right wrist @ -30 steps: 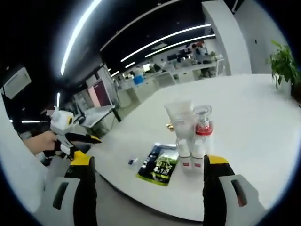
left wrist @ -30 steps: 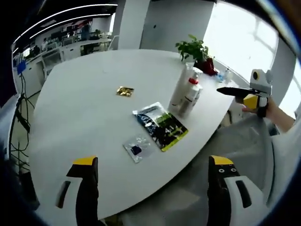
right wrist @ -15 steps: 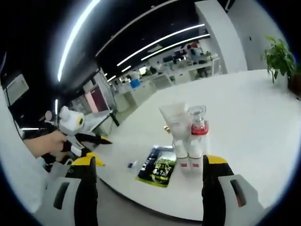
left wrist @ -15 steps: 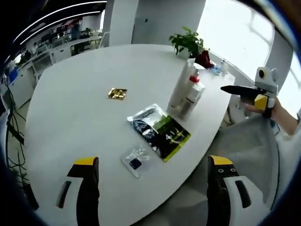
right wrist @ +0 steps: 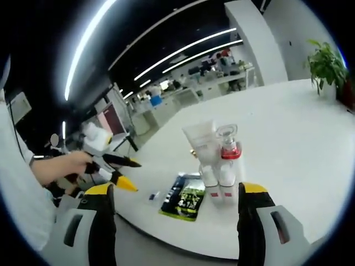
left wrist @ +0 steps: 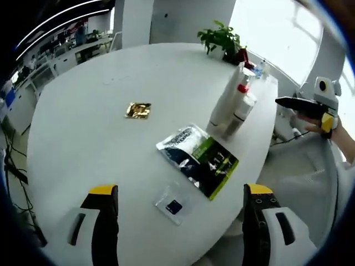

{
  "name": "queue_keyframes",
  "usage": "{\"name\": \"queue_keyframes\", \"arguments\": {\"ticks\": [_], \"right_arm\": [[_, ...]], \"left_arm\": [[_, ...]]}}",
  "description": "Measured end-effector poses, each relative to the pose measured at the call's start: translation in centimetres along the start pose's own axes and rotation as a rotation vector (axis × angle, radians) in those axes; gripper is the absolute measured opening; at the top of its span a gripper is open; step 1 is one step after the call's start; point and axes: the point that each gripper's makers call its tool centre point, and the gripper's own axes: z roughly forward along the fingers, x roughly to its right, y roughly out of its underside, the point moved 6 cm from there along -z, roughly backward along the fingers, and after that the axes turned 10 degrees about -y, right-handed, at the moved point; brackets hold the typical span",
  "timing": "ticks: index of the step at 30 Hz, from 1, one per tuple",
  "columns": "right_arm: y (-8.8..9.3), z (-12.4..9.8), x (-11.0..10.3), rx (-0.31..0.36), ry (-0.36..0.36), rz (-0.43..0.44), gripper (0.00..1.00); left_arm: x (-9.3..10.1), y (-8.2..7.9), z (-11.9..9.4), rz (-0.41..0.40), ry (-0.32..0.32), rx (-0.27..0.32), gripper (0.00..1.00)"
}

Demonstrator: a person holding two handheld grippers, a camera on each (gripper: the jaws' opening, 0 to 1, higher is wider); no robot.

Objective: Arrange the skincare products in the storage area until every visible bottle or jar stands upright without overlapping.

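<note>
A: Where are the skincare products seen?
B: Two are seen upright on the white tabletop (left wrist: 83, 122), touching: a tall white tube (left wrist: 227, 100) and a red-collared pump bottle (left wrist: 239, 111). In the right gripper view the tube (right wrist: 202, 152) is left of the pump bottle (right wrist: 226, 160).

A: What else is placed near the tube?
B: A green-and-black sachet (left wrist: 198, 159) lies flat just beside the tube's base; a small clear packet (left wrist: 174, 204) is found further out from it, a gold wrapper (left wrist: 138, 110) well apart, and a potted plant (left wrist: 221, 41) at the far edge behind it.

A: Grippers?
B: The left gripper (left wrist: 175, 213) is held spread, empty, over the tabletop near the clear packet. The right gripper (right wrist: 175, 208) is spread too, empty, short of the tube, off the tabletop edge.
</note>
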Motion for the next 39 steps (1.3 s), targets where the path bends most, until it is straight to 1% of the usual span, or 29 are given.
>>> {"name": "queue_keyframes", "arguments": {"ticks": [4,7,11,15,20,23,27,31,33,37,39], "right_arm": [[-0.1,-0.2,0.1,0.013,0.005,0.013,0.90],[-0.2,-0.3,0.2,0.020,0.006,0.016,0.90],[-0.3,-0.4,0.4,0.034,0.009,0.032,0.90],[-0.4,-0.7,0.7,0.058,0.017,0.054,0.89],[-0.4,-0.6,0.6,0.053,0.025,0.056,0.89],[-0.4,-0.5,0.5,0.055,0.032,0.061,0.89],[-0.6,-0.6,0.6,0.073,0.044,0.077,0.89],[-0.7,-0.6,0.5,0.075,0.057,0.071,0.89],[-0.6,-0.6,0.6,0.070,0.060,0.063,0.89],[-0.7,-0.7,0.6,0.077,0.063,0.065,0.89],[-0.8,-0.7,0.7,0.084,0.066,0.071,0.89]], "left_arm": [[-0.3,-0.6,0.8,0.019,0.010,-0.014,0.87],[-0.5,-1.1,1.6,0.049,0.015,-0.029,0.88],[-1.2,-2.0,2.6,0.076,0.005,-0.042,0.88],[-1.9,-3.0,3.9,0.061,-0.004,-0.038,0.87],[-2.7,-4.3,5.4,0.041,-0.037,-0.035,0.85],[-3.0,-4.7,6.3,0.050,-0.038,-0.045,0.84],[-3.2,-5.4,7.1,0.080,-0.050,-0.059,0.81],[-3.6,-6.2,7.9,0.111,-0.056,-0.082,0.82],[-3.5,-6.3,7.9,0.120,-0.057,-0.095,0.82],[-4.3,-7.3,9.1,0.141,-0.062,-0.111,0.82],[-4.2,-7.4,9.3,0.147,-0.066,-0.115,0.82]]}}
